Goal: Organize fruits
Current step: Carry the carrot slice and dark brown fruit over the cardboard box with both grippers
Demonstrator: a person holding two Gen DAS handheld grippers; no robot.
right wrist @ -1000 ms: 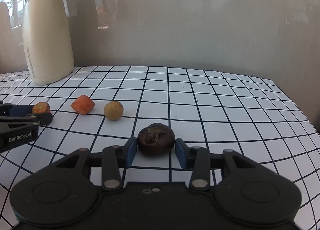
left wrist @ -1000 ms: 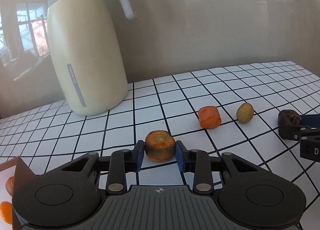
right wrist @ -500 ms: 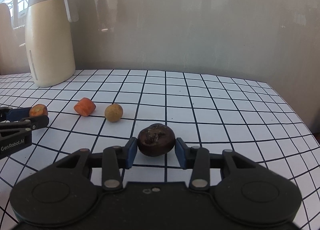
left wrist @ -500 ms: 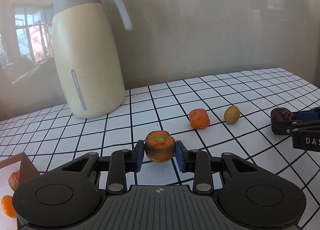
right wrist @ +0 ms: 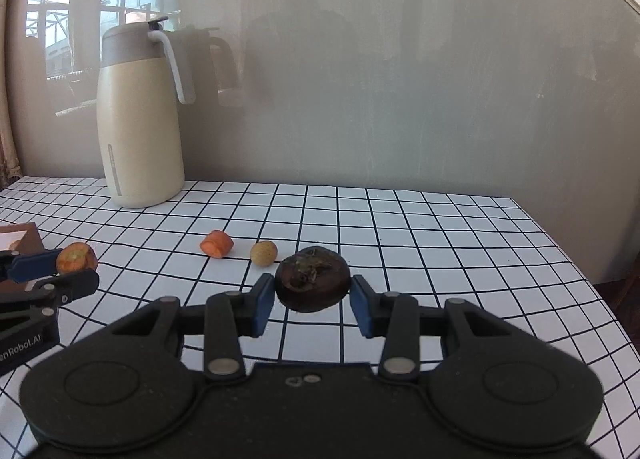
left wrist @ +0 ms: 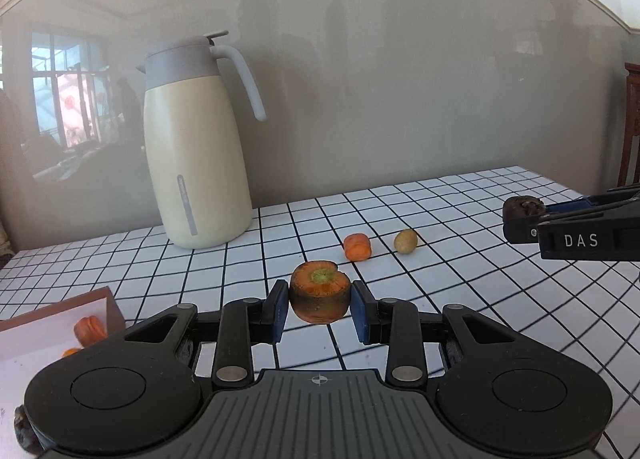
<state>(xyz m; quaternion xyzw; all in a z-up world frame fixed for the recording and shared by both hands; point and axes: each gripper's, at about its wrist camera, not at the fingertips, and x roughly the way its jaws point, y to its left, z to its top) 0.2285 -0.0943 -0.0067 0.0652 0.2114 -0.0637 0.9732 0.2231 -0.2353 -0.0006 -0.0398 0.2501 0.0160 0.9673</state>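
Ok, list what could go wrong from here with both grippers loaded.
1. The left gripper pinches the carrot chunk only by its curved sides above the table; a jolt might let it slip.
2. The right gripper holds the dark round fruit likewise, so it might roll off.
3. Both grippers hang close together, so they might bump on the way to the box.

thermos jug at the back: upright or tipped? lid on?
Upright. The jug stands on its base on the checked tablecloth, handle vertical, grey lid seated on top; contents cannot be told.
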